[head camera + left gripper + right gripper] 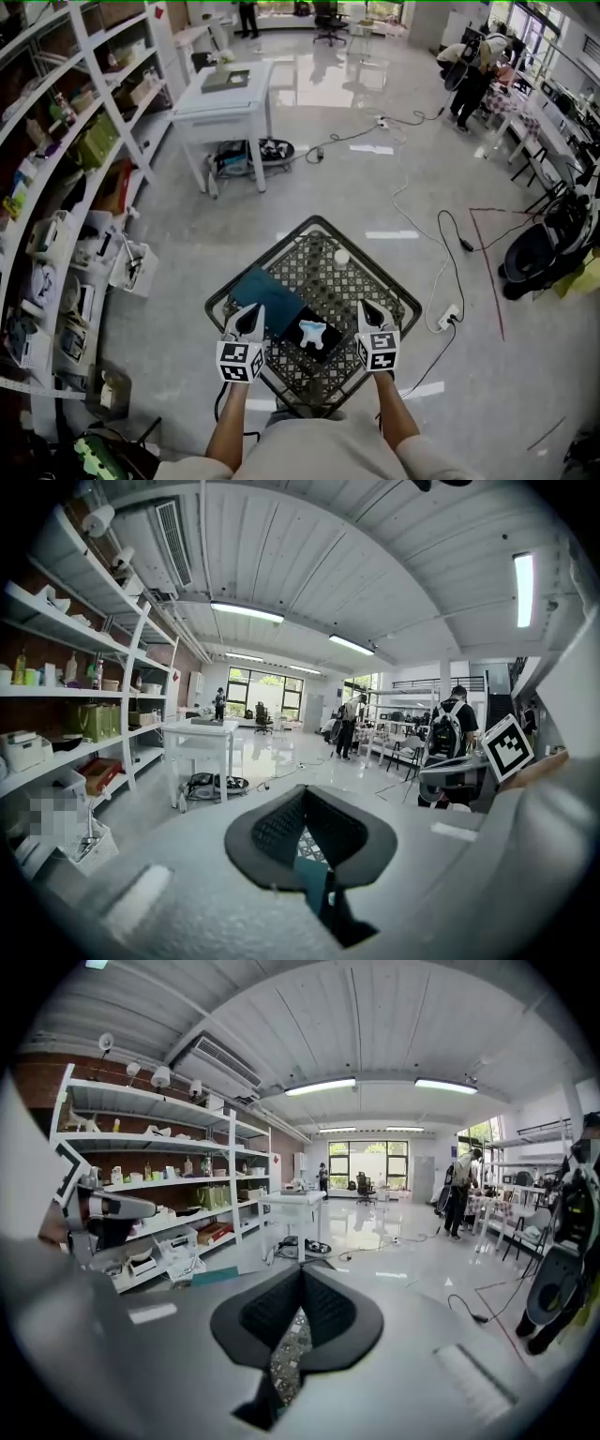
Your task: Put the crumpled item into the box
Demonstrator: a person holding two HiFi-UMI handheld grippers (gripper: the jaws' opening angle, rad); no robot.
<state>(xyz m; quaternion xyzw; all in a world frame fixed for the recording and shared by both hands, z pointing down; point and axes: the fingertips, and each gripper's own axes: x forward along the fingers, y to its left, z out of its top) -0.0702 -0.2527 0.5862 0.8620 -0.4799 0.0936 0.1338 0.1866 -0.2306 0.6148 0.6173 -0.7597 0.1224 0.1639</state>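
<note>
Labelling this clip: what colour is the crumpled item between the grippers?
White with a pale blue tint; the crumpled item shows best in the head view.

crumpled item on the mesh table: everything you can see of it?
The crumpled item is a small pale white-blue wad, like paper or thin film, with irregular jutting corners. It lies on a black square surface beside a teal panel on the mesh table, between the left tongs and right tongs, touched by neither. Only the head view shows it.

No word, label or number is readable anywhere (goods on the shelves [124, 122] look too small).
</note>
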